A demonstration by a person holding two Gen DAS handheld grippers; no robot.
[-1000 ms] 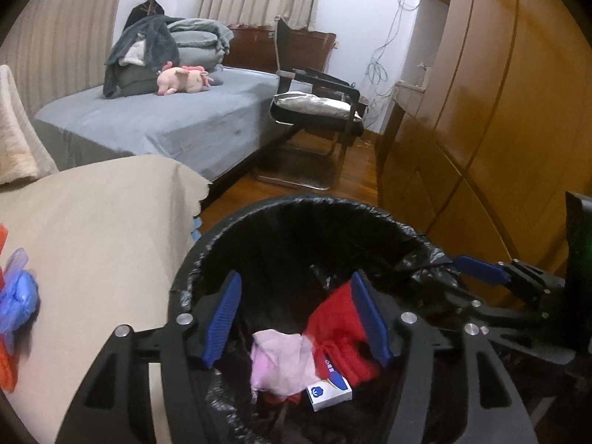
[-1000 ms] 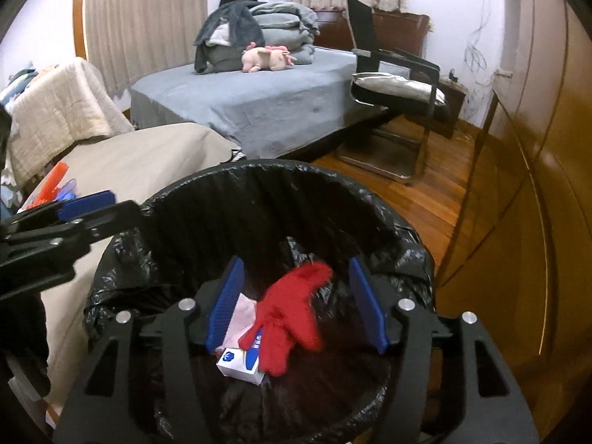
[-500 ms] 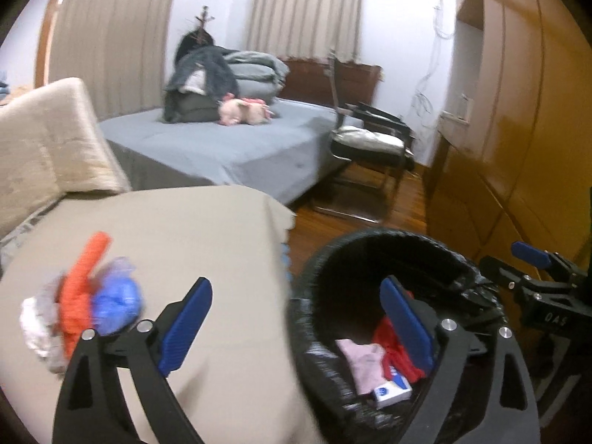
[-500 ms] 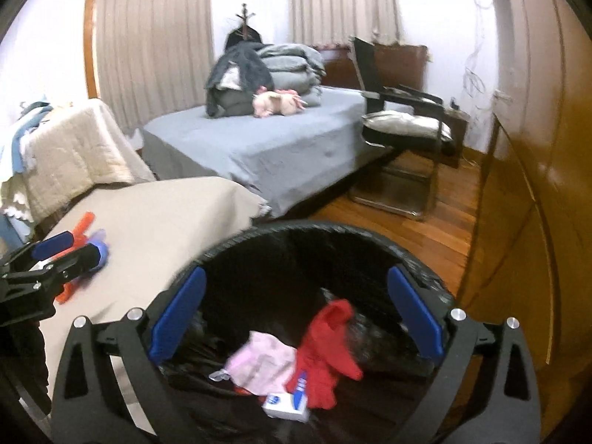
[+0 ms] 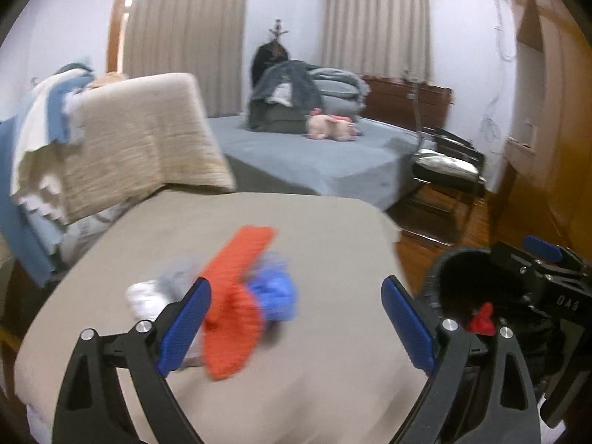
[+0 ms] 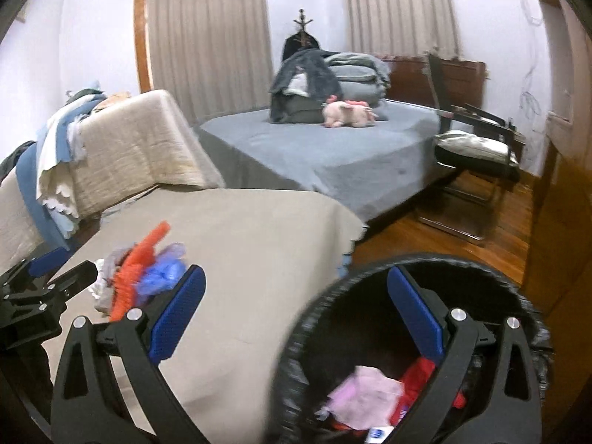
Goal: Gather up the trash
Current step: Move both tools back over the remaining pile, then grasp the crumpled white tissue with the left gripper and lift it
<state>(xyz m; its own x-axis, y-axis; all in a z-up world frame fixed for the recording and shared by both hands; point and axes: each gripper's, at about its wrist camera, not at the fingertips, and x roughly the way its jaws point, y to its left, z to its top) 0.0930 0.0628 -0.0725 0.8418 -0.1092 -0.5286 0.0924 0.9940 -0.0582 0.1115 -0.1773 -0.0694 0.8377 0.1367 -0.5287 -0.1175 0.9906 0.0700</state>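
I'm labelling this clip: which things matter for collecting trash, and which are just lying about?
Job: orange glove, blue wad, grey scrap, black-lined bin, left gripper, open.

Lying about: pink plush, clothes pile, chair.

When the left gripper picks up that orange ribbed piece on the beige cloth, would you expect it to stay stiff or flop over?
The orange ribbed piece will probably flop: it already lies bent across the blue crumpled piece. It looks thin and knitted, so likely light. Since the two touch, lifting one may drag the other. The left gripper is open before them.
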